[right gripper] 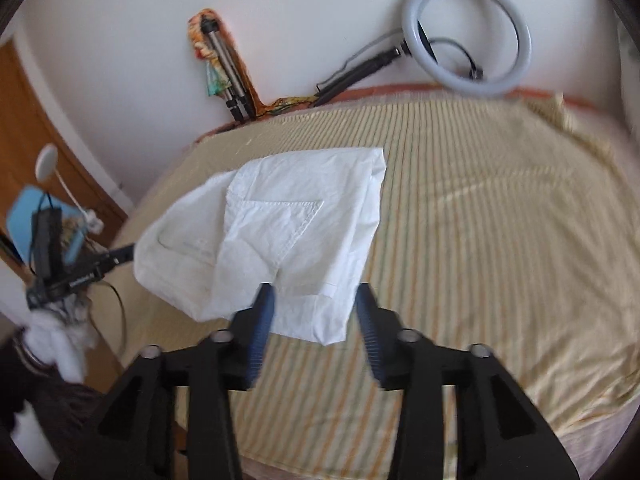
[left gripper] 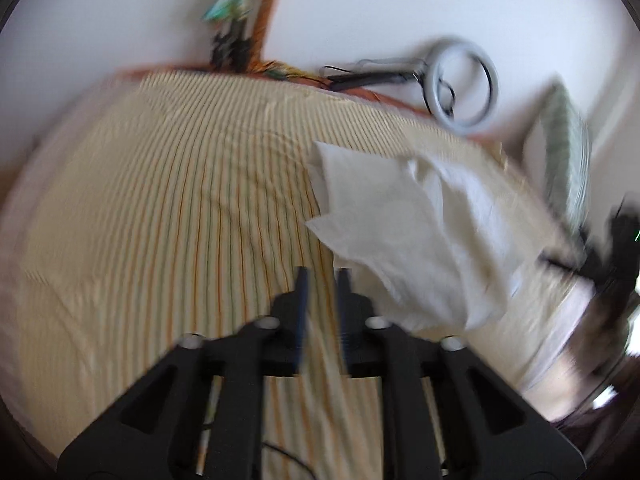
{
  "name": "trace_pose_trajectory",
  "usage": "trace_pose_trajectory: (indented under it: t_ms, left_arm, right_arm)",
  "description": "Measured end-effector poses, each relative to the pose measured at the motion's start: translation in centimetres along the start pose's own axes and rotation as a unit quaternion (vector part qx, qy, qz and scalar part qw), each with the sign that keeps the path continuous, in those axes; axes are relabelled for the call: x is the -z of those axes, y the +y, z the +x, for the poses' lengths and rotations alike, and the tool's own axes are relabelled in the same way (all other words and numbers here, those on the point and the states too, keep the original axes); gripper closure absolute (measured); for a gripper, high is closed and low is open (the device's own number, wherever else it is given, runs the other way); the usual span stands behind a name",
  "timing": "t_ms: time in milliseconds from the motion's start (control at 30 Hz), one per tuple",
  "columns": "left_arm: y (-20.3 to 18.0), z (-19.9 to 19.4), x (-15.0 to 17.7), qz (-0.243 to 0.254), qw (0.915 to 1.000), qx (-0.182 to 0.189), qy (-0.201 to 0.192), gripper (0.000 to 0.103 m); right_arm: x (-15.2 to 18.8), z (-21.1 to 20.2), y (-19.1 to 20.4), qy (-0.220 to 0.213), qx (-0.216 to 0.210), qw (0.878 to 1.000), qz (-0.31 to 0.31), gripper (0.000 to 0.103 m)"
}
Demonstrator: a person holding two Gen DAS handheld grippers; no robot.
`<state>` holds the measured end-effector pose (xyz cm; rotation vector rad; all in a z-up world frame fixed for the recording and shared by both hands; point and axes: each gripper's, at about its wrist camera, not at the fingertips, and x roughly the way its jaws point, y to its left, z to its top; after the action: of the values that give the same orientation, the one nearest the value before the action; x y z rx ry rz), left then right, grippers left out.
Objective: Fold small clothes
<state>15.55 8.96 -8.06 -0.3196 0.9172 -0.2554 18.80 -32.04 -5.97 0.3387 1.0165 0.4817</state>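
White shorts [right gripper: 276, 232] lie folded on the striped bedsheet [right gripper: 480, 220]. Left gripper [left gripper: 323, 276] hovers beside them, jaws slightly apart and empty. Right gripper [right gripper: 316, 300] stands open over their near edge, gripping nothing.

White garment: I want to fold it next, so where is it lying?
The white garment lies on the striped bedsheet near the bed's left edge in the right wrist view, just beyond the right gripper.

Left tongs [left gripper: 323, 276] slightly open, empty, beside white garment [left gripper: 412, 232] on bed [left gripper: 160, 200].
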Motion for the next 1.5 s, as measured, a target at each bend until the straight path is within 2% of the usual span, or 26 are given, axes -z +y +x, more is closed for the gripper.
trace_pose_trajectory:
  t_ms: [33, 133, 233, 433, 500, 533, 567, 633, 667, 700, 733, 867, 967, 1067, 1200, 1333, 1433, 1500]
  left_arm:
    - [0.6, 0.0, -0.4, -0.026, 0.9996, 0.015, 0.001, 0.072]
    - [2.2, 0.9, -1.4, -0.100, 0.9924, 0.068, 0.024, 0.064]
    - [3.4, 2.4, -1.6, -0.155, 0.9818, 0.099, 0.049, 0.064]
    - [3.4, 5.6, -1.6, -0.204, 0.9623, 0.148, 0.103, 0.064]
    - [2.9, 6.2, -1.3, -0.207, 0.9602, 0.151, 0.111, 0.064]
    - [2.7, 6.5, -1.3, -0.204, 0.9604, 0.152, 0.114, 0.066]
    - [2.3, 6.5, -1.3, -0.199, 0.9622, 0.148, 0.113, 0.070]
    - [1.5, 6.2, -1.5, -0.181, 0.9678, 0.139, 0.106, 0.088]
    - [1.1, 5.9, -1.7, -0.171, 0.9719, 0.129, 0.099, 0.091]
    - [0.8, 5.6, -1.7, -0.164, 0.9746, 0.123, 0.091, 0.096]
    - [0.4, 5.2, -1.8, -0.155, 0.9775, 0.118, 0.082, 0.097]
    - [-0.9, 3.5, -2.3, -0.124, 0.9862, 0.099, 0.050, 0.100]
    - [-3.0, 1.6, -2.5, -0.075, 0.9935, 0.082, 0.022, 0.100]
    - [-3.3, 2.2, -1.1, -0.051, 0.9963, 0.059, 0.036, 0.100]
    - [-2.6, 4.9, 1.5, -0.044, 0.9954, 0.024, 0.082, 0.101]
    - [-3.1, 4.1, 1.7, -0.017, 0.9973, 0.012, 0.071, 0.100]
    - [-3.8, 3.4, 1.7, 0.004, 0.9978, 0.007, 0.066, 0.100]
    - [-4.2, 2.4, 1.4, 0.021, 0.9982, 0.003, 0.057, 0.099]
  right_arm:
    - [-0.2, 0.5, -0.5, 0.005, -0.008, 1.000, 0.016, 0.059]
    - [-0.6, 1.9, -1.8, 0.018, -0.037, 0.997, 0.058, 0.059]
    - [-0.7, 2.6, -2.6, 0.023, -0.052, 0.994, 0.091, 0.059]
    - [-0.8, 3.8, -2.1, 0.039, -0.075, 0.992, 0.097, 0.060]
    - [-1.0, 4.0, -1.6, 0.042, -0.076, 0.992, 0.094, 0.067]
    - [-1.0, 4.2, -1.4, 0.044, -0.077, 0.992, 0.093, 0.069]
    - [-1.1, 4.3, -1.2, 0.045, -0.078, 0.992, 0.092, 0.077]
    - [-1.3, 4.4, -1.2, 0.045, -0.085, 0.991, 0.092, 0.092]
    - [-1.4, 4.4, -1.1, 0.045, -0.089, 0.991, 0.090, 0.097]
    - [-1.5, 4.2, -0.9, 0.039, -0.089, 0.992, 0.087, 0.098]
    - [-1.6, 3.9, -0.7, 0.033, -0.084, 0.993, 0.080, 0.100]
    - [-2.1, 2.3, -0.4, 0.015, -0.081, 0.994, 0.074, 0.101]
    - [-2.4, 0.5, -0.8, 0.003, -0.096, 0.991, 0.095, 0.101]
    - [-2.1, -0.7, -1.1, -0.002, -0.097, 0.991, 0.092, 0.101]
    - [-0.1, 1.3, -2.0, 0.044, -0.069, 0.992, 0.099, 0.102]
    - [1.2, 2.6, -1.3, 0.073, -0.033, 0.994, 0.068, 0.102]
    - [1.0, 2.0, -0.8, 0.066, -0.012, 0.996, 0.058, 0.102]
    - [0.3, 1.2, 0.5, 0.060, 0.022, 0.998, 0.013, 0.097]
